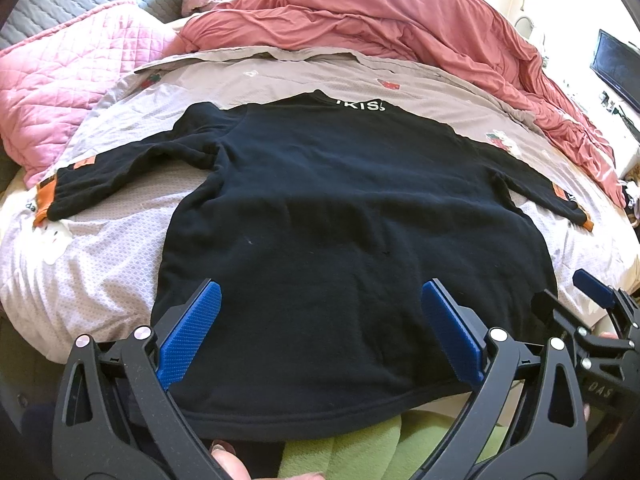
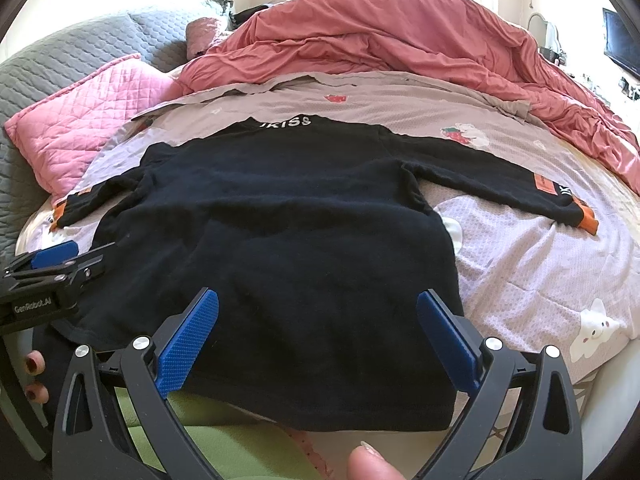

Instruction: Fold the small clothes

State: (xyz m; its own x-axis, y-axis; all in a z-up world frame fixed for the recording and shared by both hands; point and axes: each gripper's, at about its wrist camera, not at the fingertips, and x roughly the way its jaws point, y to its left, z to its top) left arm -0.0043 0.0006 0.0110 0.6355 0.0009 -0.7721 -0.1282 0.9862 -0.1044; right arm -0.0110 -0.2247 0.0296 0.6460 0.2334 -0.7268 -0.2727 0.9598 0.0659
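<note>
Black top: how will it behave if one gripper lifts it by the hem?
The black top probably goes floppy: soft fabric, lying flat. Its spread sleeves would likely dangle and drag. The fuzzy knit probably won't slip from the textured pads.

The near hem of the black sweater [image 1: 320, 220] hangs over the bed's edge, hiding part of a green cloth [image 1: 360, 448] below it. In the left wrist view the left gripper [image 1: 320, 336] covers the hem's two near corners, and the right gripper [image 1: 600, 320] is cut off by the picture's right edge, its far finger out of sight. The white collar lettering [image 2: 285, 122] is folded over the top, so its first letter is unclear. A dark screen [image 2: 622, 44] at far right is cropped. Dark things behind the red duvet [image 2: 400, 32] are too small to identify.
</note>
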